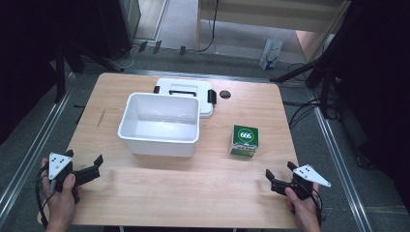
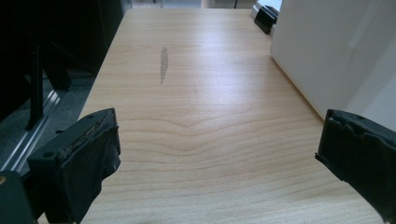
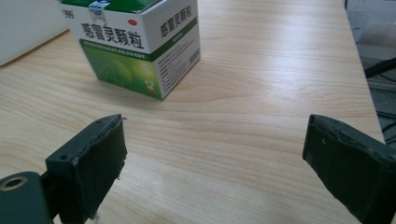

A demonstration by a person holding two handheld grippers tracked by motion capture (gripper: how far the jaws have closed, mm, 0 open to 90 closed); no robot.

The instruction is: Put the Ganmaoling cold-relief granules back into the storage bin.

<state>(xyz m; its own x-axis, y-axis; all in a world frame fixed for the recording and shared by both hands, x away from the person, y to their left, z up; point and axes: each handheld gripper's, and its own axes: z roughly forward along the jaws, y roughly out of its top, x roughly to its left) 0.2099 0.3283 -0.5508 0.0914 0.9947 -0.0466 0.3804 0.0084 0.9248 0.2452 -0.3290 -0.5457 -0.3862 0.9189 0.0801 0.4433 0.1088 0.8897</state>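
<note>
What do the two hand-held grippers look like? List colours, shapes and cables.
Left gripper and right gripper: black bodies with two flat, black-padded jaws, the padding rough-edged. Each carries a grey three-cornered plate with dark dots. A black cable trails from each. Bare hands grip them; no sleeves show.

Left claw [image 2: 217, 154] jaws wide apart over bare wooden table [image 2: 196, 93]; white bin [image 2: 327, 51] at right.

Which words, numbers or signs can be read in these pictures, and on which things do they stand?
"666": white circle on top of the green and white cardboard box.
"感冒灵颗粒": white band on the box's side, in the right gripper view.
Small print and barcode on its other side: too small to read.
White plastic bin and white lid: no text.
</note>
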